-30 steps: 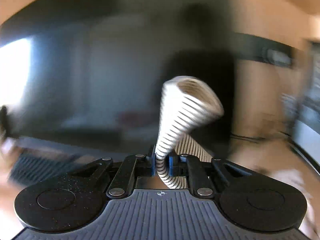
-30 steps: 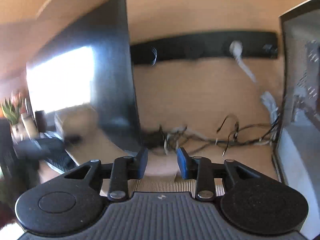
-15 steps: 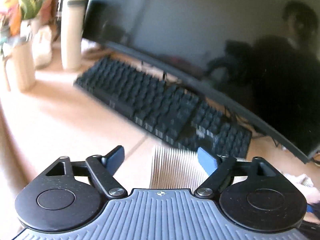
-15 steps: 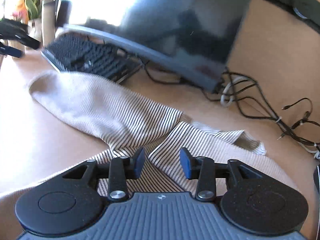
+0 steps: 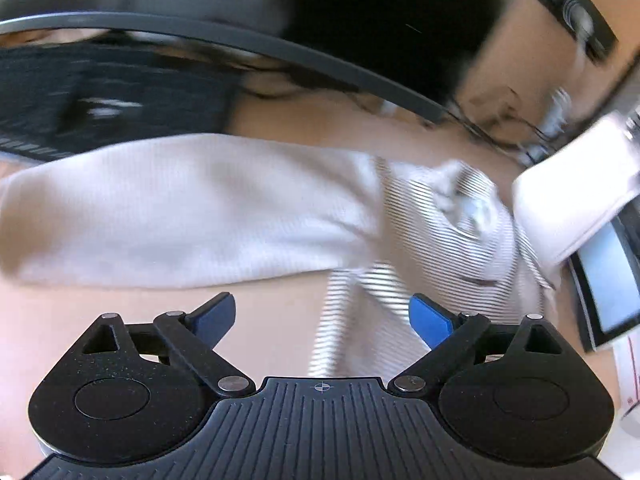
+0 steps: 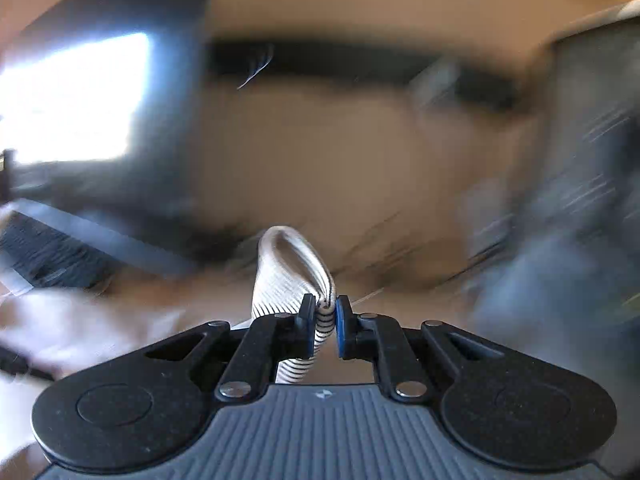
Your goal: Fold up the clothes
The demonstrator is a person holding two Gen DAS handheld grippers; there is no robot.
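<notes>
Now R gripper (image 6: 322,322) pinches striped garment (image 6: 288,280); L gripper (image 5: 322,322) spread, empty.

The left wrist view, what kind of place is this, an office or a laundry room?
Most likely a home office desk: a curved monitor stands behind a dark keyboard, with tangled cables at the back. A striped garment lies on the desktop.
</notes>
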